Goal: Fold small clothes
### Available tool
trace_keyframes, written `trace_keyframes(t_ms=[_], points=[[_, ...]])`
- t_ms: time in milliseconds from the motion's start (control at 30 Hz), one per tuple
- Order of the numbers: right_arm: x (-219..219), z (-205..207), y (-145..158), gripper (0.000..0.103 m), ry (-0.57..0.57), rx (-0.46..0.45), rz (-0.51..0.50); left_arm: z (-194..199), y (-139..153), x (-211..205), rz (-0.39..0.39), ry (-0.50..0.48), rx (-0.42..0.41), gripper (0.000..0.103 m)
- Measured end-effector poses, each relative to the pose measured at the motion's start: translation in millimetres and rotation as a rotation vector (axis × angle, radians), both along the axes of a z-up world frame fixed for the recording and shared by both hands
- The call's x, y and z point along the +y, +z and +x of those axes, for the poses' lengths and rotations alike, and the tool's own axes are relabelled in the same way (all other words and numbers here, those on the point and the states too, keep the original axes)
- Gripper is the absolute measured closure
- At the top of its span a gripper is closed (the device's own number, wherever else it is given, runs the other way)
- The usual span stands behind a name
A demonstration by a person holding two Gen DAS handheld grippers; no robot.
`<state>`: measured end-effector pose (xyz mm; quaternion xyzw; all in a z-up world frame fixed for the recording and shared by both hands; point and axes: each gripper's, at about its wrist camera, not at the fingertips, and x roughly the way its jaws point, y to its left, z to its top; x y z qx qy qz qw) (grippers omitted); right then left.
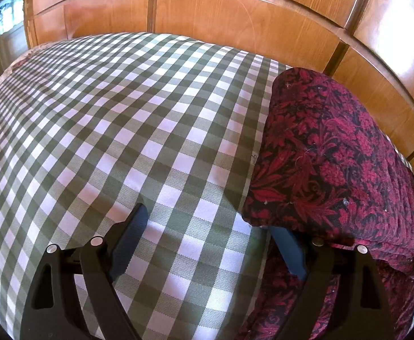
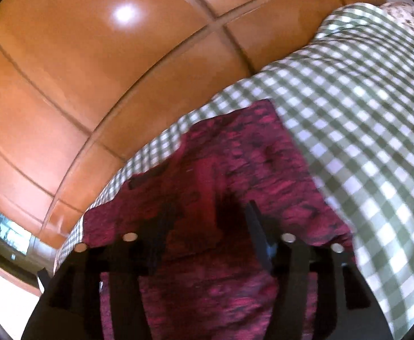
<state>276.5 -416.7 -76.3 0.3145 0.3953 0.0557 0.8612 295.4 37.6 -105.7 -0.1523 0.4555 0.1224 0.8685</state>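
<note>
Two grippers are mine, one in each hand, and both are down at the bed. My left gripper has its fingers spread wide. The left finger stands over bare checked sheet, and the right finger has its tip tucked under the edge of the garment, so nothing is pinched between them.

The garment is dark red with a black leafy print. It lies on the green-and-white checked sheet, on the right side of my left camera's view, with its near edge lifted in a rounded fold that rises over my right finger. More of the same cloth hangs below that fold.

My right gripper is also spread, with both fingers over the garment. This view is blurred, so I cannot tell whether the fingers touch the cloth. The garment here lies on the checked sheet near the edge of the bed, with one corner pointing away from me.

Behind the bed stands a wooden panelled wall, glossy and orange-brown, also seen from the right camera.
</note>
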Motion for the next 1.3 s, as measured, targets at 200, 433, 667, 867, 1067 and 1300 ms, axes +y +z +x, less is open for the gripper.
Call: trace_keyframes(t_ms=[200, 433, 667, 867, 1067, 1300], points=[[39, 25, -9, 0.087, 0.073, 0.087, -0.212, 0, 0, 0, 0.004, -0.004, 0.007, 0.018], [17, 5, 31, 0.092, -0.068, -0.035, -0.344, -1, 4, -14, 0.050, -0.064, 0.028, 0.018], [13, 19, -25, 0.092, -0.064, 0.099, -0.339, -1, 2, -15, 0.064, -0.080, 0.043, 0.018], [15, 14, -25, 0.089, -0.056, 0.075, -0.358, -24, 23, 5, 0.038, -0.058, -0.026, 0.022], [13, 12, -27, 0.089, -0.065, 0.053, -0.339, -9, 52, 39, -0.217, -0.083, -0.094, 0.022], [9, 11, -28, 0.088, -0.065, 0.040, -0.306, 59, 44, 26, -0.365, -0.177, -0.043, 0.022]])
